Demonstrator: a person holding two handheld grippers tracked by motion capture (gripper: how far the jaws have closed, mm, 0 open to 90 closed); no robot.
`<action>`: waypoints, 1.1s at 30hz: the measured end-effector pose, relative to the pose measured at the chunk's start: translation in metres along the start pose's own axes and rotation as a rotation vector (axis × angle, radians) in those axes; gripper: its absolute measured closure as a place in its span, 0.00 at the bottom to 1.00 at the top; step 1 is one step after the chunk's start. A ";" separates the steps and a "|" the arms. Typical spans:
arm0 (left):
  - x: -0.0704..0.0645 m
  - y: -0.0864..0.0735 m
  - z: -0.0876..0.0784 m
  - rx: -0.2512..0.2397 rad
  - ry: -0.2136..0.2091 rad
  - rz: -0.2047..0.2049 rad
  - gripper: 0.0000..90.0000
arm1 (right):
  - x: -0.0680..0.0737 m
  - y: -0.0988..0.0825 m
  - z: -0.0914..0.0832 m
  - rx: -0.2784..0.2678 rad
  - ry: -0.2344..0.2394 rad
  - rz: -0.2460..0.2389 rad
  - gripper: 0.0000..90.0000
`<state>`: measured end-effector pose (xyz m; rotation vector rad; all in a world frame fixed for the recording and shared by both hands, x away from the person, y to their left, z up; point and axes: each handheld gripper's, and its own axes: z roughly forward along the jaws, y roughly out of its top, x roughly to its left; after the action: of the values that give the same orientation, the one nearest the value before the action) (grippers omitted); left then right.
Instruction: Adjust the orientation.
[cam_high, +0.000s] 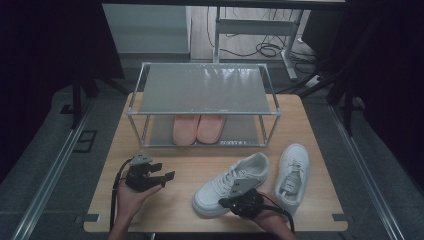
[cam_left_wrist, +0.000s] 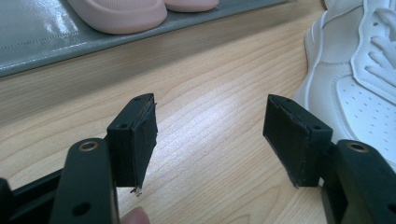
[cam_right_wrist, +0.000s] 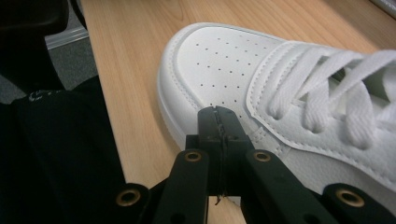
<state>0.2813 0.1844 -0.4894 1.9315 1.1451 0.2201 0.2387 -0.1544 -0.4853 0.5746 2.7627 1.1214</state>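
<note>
Right gripper (cam_high: 226, 203): at the near edge of the table, right of the middle, in the person's right hand; its jaws are pressed fully together with nothing between them, their tips at the side of the near sneaker's toe. In the right gripper view they stand against the sole and the perforated toe cap; whether they touch it I cannot tell.
Left gripper (cam_high: 167, 177): near left on the table, in the person's left hand (cam_high: 131, 199); its jaws stand wide apart and empty, pointing right toward the near sneaker. In the left gripper view only bare wood lies between them.
Near sneaker (cam_high: 231, 184): white, laced, lying at a slant on the table, toe toward the near left, heel toward the far right, between the two grippers.
Second sneaker (cam_high: 293, 172): white, just right of the first, its heel end near and its opening facing up; the two lie close, touching or not I cannot tell.
Table (cam_high: 165, 210): light wood, bare along the near left.
Shoe rack (cam_high: 202, 89): metal frame with two grey shelves, at the far half of the table; top shelf bare.
Pink slippers (cam_high: 198, 128): a pair side by side on the lower shelf, toes toward the near side.
</note>
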 end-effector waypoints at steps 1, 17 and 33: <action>0.000 0.000 0.000 0.000 0.001 0.001 0.39 | -0.001 0.002 0.003 -0.006 -0.003 0.001 1.00; 0.000 0.000 0.000 -0.001 0.012 -0.006 0.39 | -0.012 0.017 0.021 -0.041 -0.008 0.024 1.00; 0.000 0.000 -0.001 -0.007 0.021 -0.008 0.39 | -0.021 0.029 0.033 -0.052 -0.060 0.074 1.00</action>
<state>0.2805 0.1846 -0.4893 1.9226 1.1640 0.2410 0.2745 -0.1213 -0.4902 0.6977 2.6741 1.1667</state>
